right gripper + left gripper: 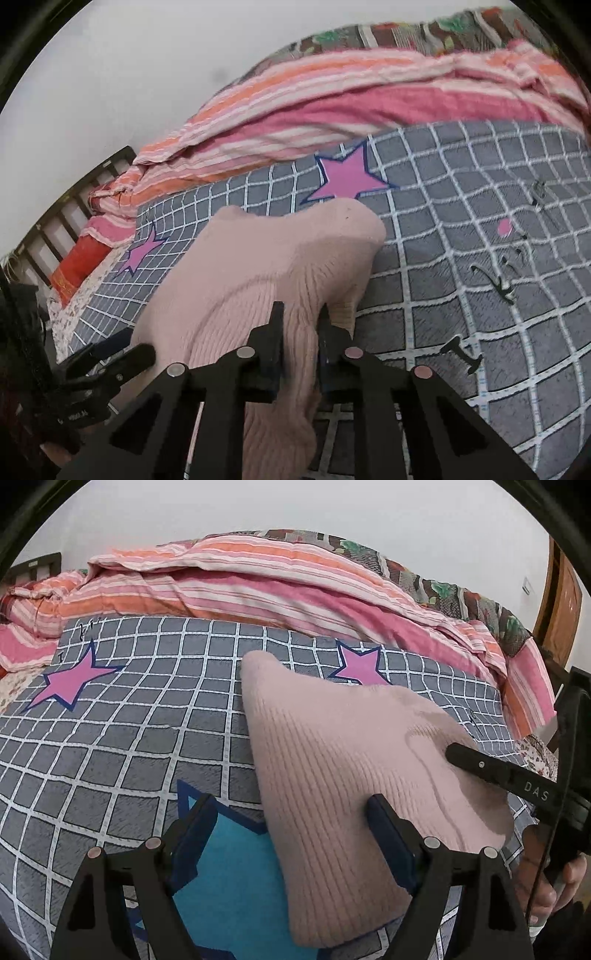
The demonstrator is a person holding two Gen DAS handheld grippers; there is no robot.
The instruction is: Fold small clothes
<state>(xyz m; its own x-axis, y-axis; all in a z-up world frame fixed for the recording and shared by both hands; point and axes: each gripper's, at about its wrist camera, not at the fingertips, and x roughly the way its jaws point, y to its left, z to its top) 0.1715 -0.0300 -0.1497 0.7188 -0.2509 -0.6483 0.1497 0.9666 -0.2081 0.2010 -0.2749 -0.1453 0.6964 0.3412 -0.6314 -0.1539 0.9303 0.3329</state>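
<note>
Right gripper (301, 314), lettered "DAS", pinches the pink knit (258, 266).

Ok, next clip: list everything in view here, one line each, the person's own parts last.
knit garment: one, pale pink, ribbed, lying on the grid sheet
grid sheet: one, grey with white lines, pink and blue stars, covering the bed
striped quilt: one, pink and orange, bunched behind the sheet
patterned blanket: one, dark floral, behind the quilt
headboard: one, dark slatted
door: one, brown wood, far right
left tongs: black, open, straddling the garment's edge
right tongs: black, shut on the garment
hand: one, gripping the right handle
</note>
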